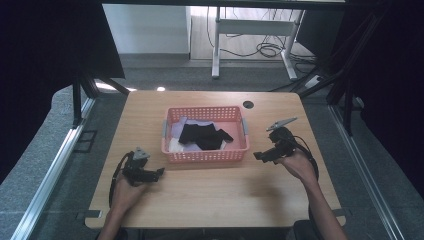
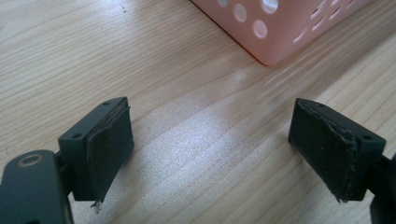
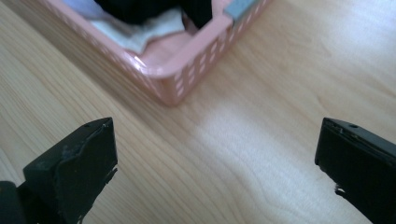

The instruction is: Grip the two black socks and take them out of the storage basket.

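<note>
A pink perforated basket [image 1: 205,156] stands mid-table with a black cloth [image 1: 202,135] on top of white and pale lilac cloths. My left gripper [image 1: 159,172] rests low over the wood just left of the basket's near left corner, open with nothing between its jaws. In the left gripper view [image 2: 210,154] that basket corner [image 2: 275,32] lies ahead. My right gripper [image 1: 257,156] hovers right of the basket's near right corner, open and empty. In the right gripper view [image 3: 217,163] the basket corner [image 3: 173,84] is ahead, white cloth [image 3: 140,32] inside it.
The wooden table [image 1: 210,195] has bare board in front of the basket. A round cable hole [image 1: 248,104] sits near the far edge. Beyond the table, on the floor, stand white desk legs [image 1: 216,50] and cables [image 1: 267,49].
</note>
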Tool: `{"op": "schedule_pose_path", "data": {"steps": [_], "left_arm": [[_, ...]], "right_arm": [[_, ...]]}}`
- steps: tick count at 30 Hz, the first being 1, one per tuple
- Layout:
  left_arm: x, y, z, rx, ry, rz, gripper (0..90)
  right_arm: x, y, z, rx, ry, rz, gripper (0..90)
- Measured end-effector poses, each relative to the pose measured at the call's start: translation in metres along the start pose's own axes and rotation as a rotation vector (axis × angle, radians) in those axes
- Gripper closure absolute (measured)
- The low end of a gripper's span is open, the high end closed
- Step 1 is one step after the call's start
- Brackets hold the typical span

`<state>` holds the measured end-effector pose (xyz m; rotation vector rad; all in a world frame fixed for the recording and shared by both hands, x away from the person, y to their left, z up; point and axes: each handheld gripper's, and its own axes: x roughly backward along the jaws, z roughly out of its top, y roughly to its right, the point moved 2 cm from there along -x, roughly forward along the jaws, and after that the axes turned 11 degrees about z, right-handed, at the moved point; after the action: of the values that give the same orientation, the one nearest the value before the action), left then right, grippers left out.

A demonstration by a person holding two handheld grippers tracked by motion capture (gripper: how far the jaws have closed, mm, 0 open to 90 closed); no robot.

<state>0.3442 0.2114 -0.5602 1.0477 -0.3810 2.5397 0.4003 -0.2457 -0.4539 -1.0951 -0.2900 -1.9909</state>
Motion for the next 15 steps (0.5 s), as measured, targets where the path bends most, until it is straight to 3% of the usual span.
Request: {"op": "schedule_pose_path", "data": {"steps": [7,15], "left_arm": [[0.000,0.000,0.000,-0.002,-0.001,0.000,13.5],[0.000,0.000,0.000,-0.001,0.000,0.000,13.5]], "right_arm": [[0.007,0.002,0.020,-0.011,0.028,0.017,1.3],[0.005,-0.003,0.053,0.014,0.034,0.034,5.5]]}}
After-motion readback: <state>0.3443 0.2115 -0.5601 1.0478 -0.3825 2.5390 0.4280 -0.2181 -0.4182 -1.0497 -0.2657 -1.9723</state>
